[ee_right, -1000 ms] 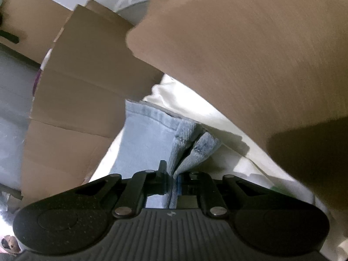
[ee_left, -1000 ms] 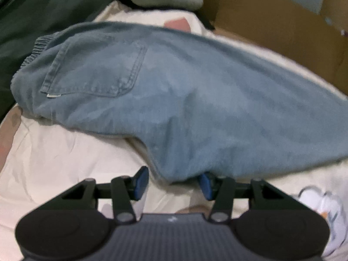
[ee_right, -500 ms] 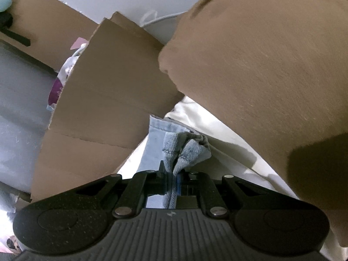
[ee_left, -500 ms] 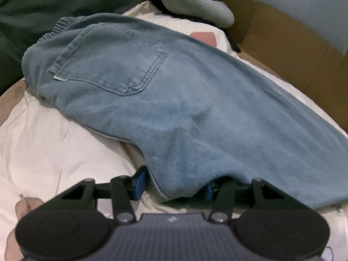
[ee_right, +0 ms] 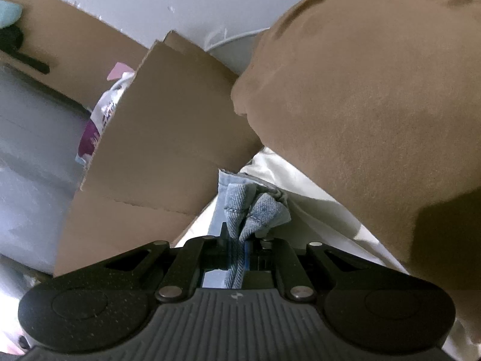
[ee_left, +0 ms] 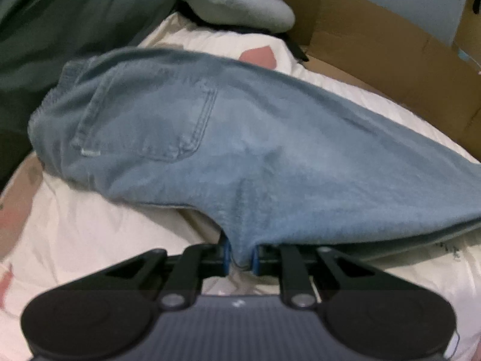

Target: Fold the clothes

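Denim jeans (ee_left: 270, 156) lie across a white quilt (ee_left: 90, 240). Left gripper (ee_left: 239, 260) has just closed on the crotch edge; right gripper (ee_right: 240, 249) pinches the bunched hems (ee_right: 258, 210). Lifting both evenly should keep the fold straight.

My left gripper (ee_left: 239, 257) has just pinched its fingers closed on a fold of denim, while my right gripper (ee_right: 239, 249) clamps bunched denim, both angled downward.

Light blue jeans (ee_left: 240, 150); white bedsheet (ee_left: 90, 234) with pink patches; brown cardboard (ee_right: 168, 138); tan cushion (ee_right: 375, 105); grey-green cloth (ee_left: 231, 9).
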Available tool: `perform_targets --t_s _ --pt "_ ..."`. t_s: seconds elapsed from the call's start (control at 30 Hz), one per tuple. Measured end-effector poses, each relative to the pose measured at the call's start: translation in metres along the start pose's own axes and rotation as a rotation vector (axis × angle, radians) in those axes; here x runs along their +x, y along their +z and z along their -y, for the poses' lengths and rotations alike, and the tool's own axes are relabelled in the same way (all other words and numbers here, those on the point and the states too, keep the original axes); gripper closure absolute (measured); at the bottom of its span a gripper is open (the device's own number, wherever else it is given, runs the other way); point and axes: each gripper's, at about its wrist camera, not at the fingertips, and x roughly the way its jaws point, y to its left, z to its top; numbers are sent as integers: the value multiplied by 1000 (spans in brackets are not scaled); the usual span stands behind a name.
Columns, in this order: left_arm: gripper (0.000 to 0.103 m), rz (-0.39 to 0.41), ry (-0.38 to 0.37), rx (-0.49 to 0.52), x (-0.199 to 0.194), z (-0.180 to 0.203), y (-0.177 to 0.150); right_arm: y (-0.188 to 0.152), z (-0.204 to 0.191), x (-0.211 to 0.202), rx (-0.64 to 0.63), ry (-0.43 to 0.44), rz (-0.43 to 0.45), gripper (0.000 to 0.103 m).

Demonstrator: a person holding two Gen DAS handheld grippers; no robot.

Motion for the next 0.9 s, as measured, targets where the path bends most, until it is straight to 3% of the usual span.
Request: perform_targets --t_s 0.23,0.5,0.73,0.9 --pt "90 -77 16 93 -16 5 12 5 3 -35 18 7 -8 97" --pt "90 -193 38 214 -23 10 14 -14 29 -89 26 -26 -45 97" --pt "91 -233 46 264 -28 13 15 -33 58 -127 47 -65 -80 97" --pt "91 -260 30 273 -30 11 19 -41 60 -155 -25 -79 -123 97"
